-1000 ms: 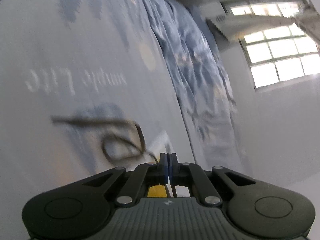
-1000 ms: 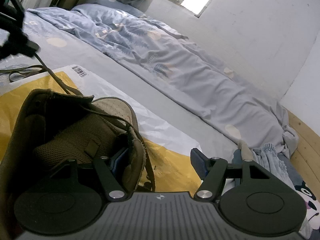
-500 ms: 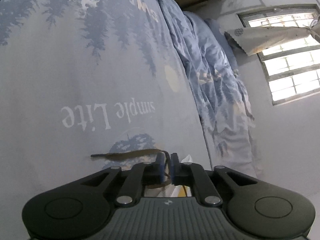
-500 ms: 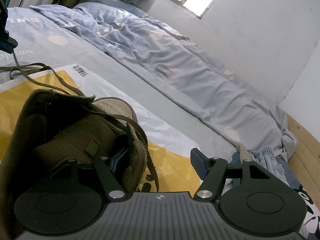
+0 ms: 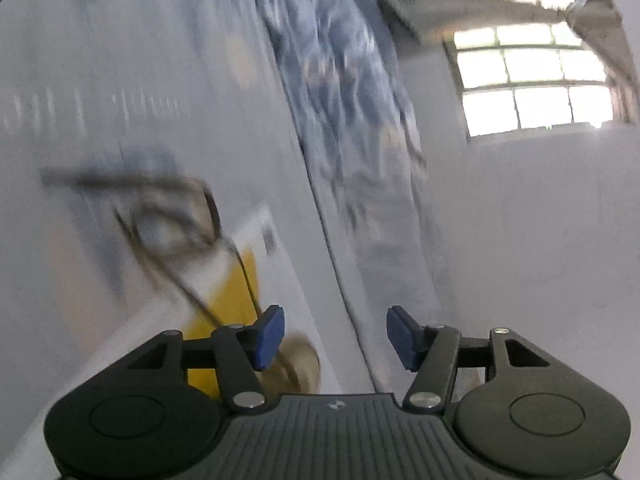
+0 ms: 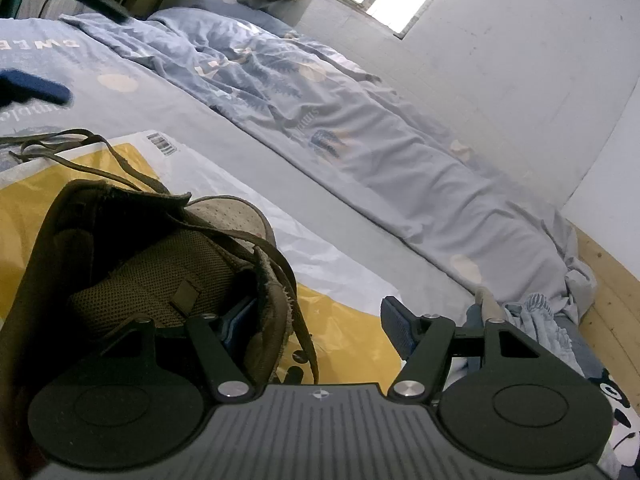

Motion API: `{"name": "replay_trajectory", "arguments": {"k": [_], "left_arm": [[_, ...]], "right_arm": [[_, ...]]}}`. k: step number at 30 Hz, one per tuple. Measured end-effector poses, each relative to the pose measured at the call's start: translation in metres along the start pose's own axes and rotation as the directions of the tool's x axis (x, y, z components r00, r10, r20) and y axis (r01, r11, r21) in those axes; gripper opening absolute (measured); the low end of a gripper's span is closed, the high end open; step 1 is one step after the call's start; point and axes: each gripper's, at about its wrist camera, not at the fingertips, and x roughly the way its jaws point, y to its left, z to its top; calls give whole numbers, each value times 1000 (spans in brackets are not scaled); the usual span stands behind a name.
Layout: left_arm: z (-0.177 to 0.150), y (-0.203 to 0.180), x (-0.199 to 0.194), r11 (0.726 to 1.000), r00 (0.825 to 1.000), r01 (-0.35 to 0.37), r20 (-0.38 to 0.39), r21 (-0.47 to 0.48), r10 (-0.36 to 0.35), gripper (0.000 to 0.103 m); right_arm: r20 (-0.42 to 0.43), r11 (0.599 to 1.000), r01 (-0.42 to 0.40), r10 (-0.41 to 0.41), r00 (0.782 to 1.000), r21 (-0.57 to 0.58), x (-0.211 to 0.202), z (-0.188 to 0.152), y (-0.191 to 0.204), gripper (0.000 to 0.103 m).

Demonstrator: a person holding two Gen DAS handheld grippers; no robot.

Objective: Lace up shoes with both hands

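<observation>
Worn olive-brown mesh shoe with frayed collar, straddled by spread right gripper jaws, its limp brown lace loose ahead of released, empty left gripper jaws.

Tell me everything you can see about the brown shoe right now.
The shoe is an olive-brown ankle shoe, suede-like outside with a perforated toe and a mesh tongue. It stands on a yellow and white plastic bag laid over the bedsheet. Its flat brown lace trails loose from the eyelets across the bag. The right gripper is open, one finger inside the collar and one outside. The left gripper is open and empty.
</observation>
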Motion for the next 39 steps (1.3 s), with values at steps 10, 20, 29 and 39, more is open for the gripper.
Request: {"name": "replay_trajectory", "arguments": {"k": [10, 20, 29, 39], "left_arm": [[-33, 15, 33, 993, 988, -106, -121, -53, 99, 53], [-38, 22, 42, 992, 990, -103, -104, -75, 95, 19], [-31, 15, 42, 996, 995, -55, -82, -67, 50, 0], [0, 7, 16, 998, 999, 15, 32, -58, -13, 0]], "right_arm": [[19, 999, -15, 15, 1000, 39, -3, 2, -5, 68], [31, 999, -24, 22, 999, 49, -2, -1, -12, 68], [24, 998, -25, 23, 999, 57, -1, -2, -13, 68], [6, 998, -25, 24, 1000, 63, 2, -4, -13, 68]]}}
